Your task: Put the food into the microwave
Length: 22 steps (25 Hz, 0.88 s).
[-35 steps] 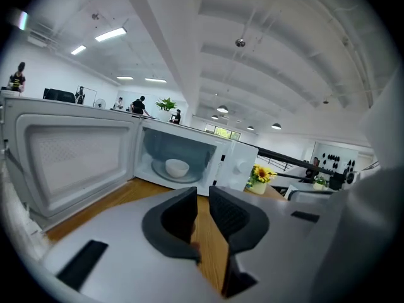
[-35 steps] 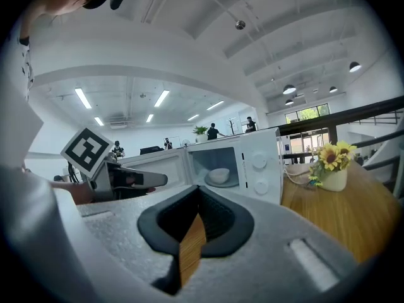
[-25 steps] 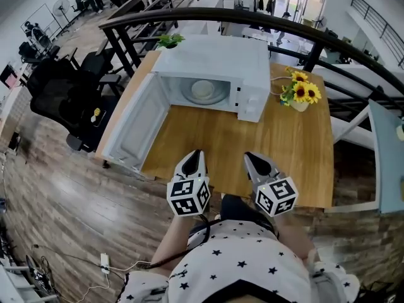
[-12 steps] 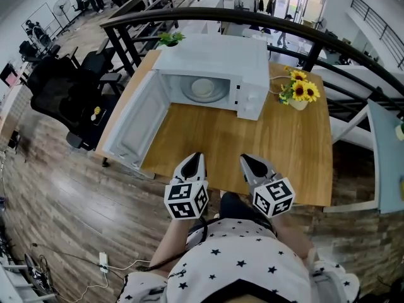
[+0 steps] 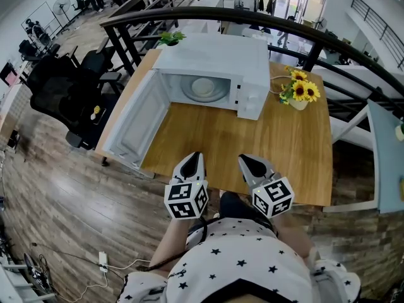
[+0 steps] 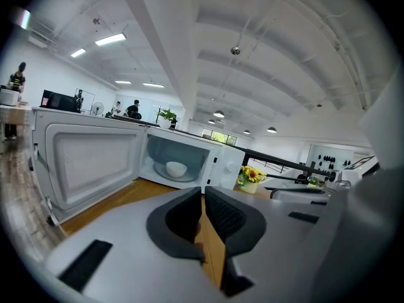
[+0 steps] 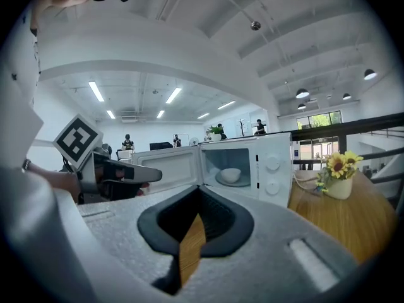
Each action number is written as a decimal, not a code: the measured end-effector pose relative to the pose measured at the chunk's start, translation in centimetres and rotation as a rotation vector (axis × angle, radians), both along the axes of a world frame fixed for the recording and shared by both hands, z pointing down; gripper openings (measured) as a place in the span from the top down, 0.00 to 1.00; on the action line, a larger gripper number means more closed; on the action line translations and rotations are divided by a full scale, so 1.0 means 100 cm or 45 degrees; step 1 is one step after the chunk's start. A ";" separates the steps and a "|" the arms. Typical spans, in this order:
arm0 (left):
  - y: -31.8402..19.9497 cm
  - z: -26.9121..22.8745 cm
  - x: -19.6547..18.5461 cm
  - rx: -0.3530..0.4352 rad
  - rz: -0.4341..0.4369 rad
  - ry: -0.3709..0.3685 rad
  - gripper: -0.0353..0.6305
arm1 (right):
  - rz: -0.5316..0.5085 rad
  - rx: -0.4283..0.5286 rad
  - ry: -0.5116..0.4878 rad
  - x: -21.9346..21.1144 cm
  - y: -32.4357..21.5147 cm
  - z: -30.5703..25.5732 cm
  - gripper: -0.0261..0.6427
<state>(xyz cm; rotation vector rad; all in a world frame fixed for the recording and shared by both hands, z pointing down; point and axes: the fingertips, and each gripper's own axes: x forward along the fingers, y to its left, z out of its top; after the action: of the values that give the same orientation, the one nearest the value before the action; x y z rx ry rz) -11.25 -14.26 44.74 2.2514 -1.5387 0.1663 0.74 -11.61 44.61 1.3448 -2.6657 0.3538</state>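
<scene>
**Head view.**
- Item 1: white microwave oven [image 5: 214, 59], at the far-left part of the light wooden table [image 5: 252, 150]. Its door [image 5: 136, 125] is swung fully open to the left.
- Item 2: white round bowl [image 5: 203, 88], inside the oven cavity, centred on the turntable. Contents can't be made out.
- Item 3: sunflower bunch in a small pale vase [image 5: 298, 95], on the table just right of the oven, not touching it.
- Item 4: small green pot plant [image 5: 169, 40], behind the oven's left corner.
- Your left gripper [image 5: 195, 154] and right gripper [image 5: 248, 159] sit side by side at the near table edge, close to your body. They are well apart from the oven, and both point toward it.

**Left gripper view.**
- Your left gripper [image 6: 203, 192]: pads pressed together, nothing between them. Only a sliver of tabletop shows through below the tips.
- Ahead: oven w/ door open at left, bowl [image 6: 176, 168] inside, sunflowers [image 6: 252, 175] to the right.

**Right gripper view.**
- Your right gripper [image 7: 199, 192]: tips meet, nothing held. The wood surface shows through the wedge beneath.
- The left gripper's marker cube [image 7: 79, 139] shows at the left edge.
- Ahead: bowl [image 7: 231, 175] on the turntable in the open oven [image 7: 273, 166]. The sunflower vase [image 7: 339, 180] stands at right on the table.
</scene>
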 end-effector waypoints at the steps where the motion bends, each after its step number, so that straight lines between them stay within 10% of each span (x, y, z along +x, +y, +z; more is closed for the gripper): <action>1: 0.000 0.000 0.000 0.000 -0.001 0.000 0.92 | -0.004 0.003 0.002 -0.001 0.000 -0.001 0.95; 22: -0.002 0.004 0.001 -0.006 0.002 0.000 0.92 | 0.008 0.012 -0.017 0.001 -0.003 -0.001 0.95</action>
<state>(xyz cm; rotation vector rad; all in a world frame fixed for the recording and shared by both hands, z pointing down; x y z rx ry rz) -11.18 -14.42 45.10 2.2494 -1.5346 0.1698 0.86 -11.90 44.47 1.3587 -2.6776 0.3527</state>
